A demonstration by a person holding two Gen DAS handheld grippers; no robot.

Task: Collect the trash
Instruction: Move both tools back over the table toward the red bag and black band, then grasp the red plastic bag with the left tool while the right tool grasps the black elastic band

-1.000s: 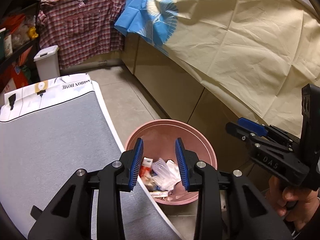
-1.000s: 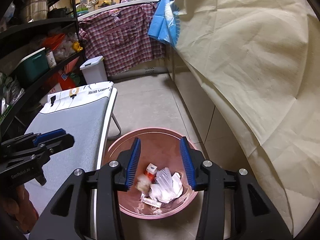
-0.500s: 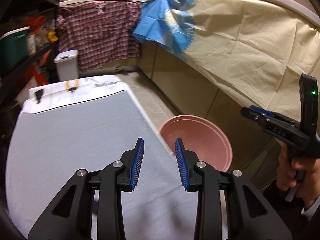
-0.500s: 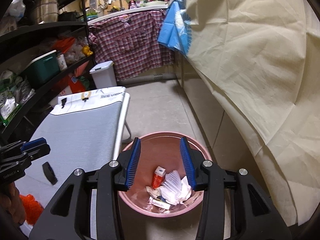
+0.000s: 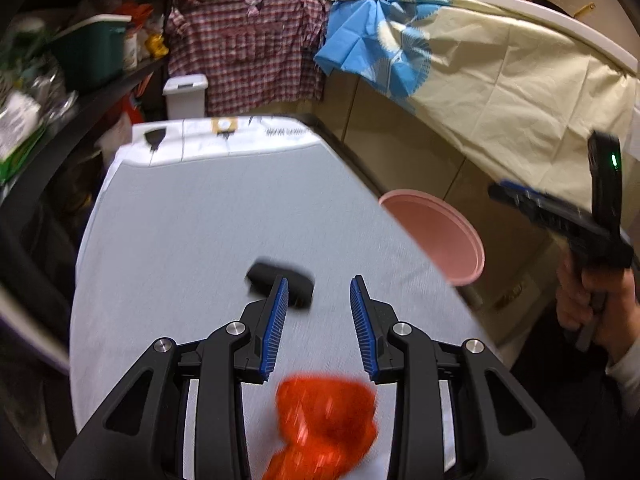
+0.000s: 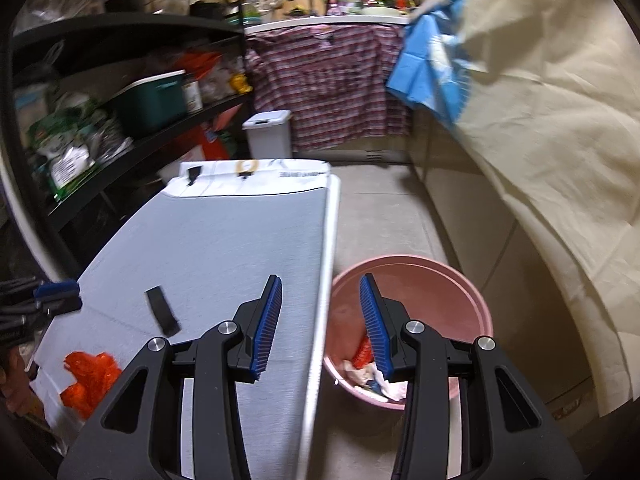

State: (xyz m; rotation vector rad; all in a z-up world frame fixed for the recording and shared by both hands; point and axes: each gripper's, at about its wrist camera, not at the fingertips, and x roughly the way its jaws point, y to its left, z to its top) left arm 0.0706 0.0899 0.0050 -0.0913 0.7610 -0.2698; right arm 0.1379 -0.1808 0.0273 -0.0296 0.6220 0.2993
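My left gripper (image 5: 318, 324) is open and empty above the grey board (image 5: 208, 216). A crumpled orange bag (image 5: 324, 424) lies on the board just below its jaws, and a flat black object (image 5: 280, 286) lies just past its left fingertip. My right gripper (image 6: 320, 322) is open and empty, over the board's right edge and the pink bin (image 6: 432, 280). The bin holds several pieces of trash (image 6: 368, 372). The orange bag (image 6: 90, 376) and black object (image 6: 161, 311) also show in the right wrist view, at lower left.
The bin (image 5: 440, 236) stands on the floor right of the board, next to cabinets draped in cream cloth (image 5: 520, 92). Dark shelves (image 6: 120, 92) full of goods run along the left. A small white lidded bin (image 6: 267, 134) stands beyond the board.
My left gripper has swung from over the bin to over the board, bringing the orange bag and black object into view. My right gripper has shifted left toward the board's edge.
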